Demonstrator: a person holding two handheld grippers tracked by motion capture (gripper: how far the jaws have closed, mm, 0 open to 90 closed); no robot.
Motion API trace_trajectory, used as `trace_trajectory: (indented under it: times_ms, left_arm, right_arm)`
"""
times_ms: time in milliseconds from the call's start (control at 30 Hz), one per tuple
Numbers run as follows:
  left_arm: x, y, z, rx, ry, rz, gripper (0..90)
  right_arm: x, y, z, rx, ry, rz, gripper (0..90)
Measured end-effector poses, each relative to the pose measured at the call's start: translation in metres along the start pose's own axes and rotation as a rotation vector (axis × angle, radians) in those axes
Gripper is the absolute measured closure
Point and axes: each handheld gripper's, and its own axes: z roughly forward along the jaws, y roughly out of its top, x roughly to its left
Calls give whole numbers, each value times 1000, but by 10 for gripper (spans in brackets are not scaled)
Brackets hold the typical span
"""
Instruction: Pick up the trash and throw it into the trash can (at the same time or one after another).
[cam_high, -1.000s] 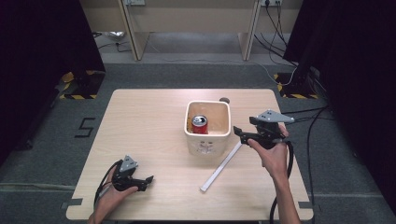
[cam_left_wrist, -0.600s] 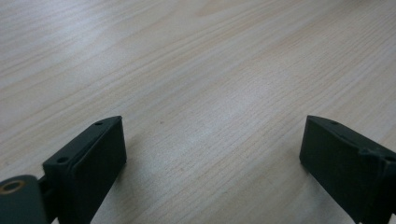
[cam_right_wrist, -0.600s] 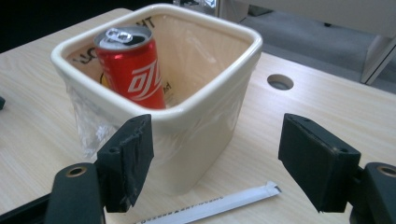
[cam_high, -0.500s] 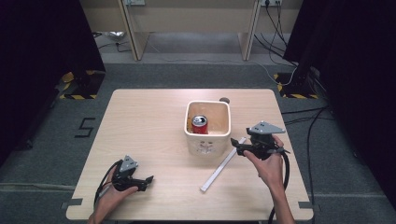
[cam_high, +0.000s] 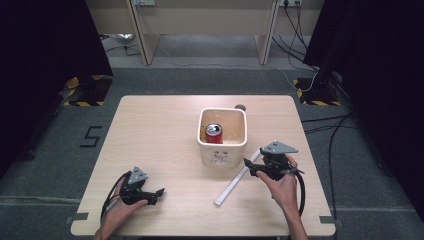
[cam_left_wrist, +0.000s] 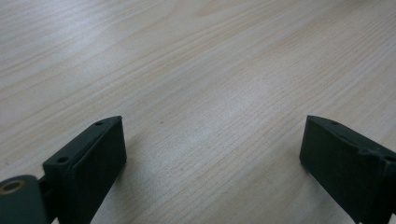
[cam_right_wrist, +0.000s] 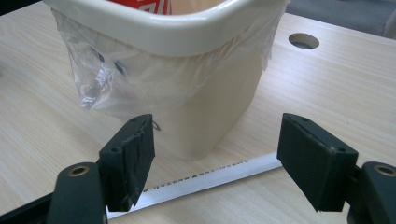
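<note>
White strip (cam_high: 237, 177) lies flat on the worktop (cam_high: 160, 130), lower right of centre, beside the bin (cam_high: 222, 137) holding a red can (cam_high: 214, 133). Right tongs (cam_high: 255, 167) wide, straddling the strip, nothing gripped yet. Left tongs (cam_high: 152, 194) wide, idle at lower left.

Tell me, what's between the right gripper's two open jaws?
In the right gripper view, the white strip lies flat on the table and crosses the gap between the right gripper jaws, with the cream bin just behind it.
</note>
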Motion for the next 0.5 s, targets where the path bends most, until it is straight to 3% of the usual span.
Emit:
trace_trajectory:
  times_ms: [267, 500]
  left_arm:
    - [0, 0, 0, 2, 0, 2, 64]
    - [0, 0, 0, 1, -1, 0, 64]
  right_arm:
    - [6, -11, 8, 9, 17, 10, 279]
    - [12, -21, 22, 54, 15, 16, 279]
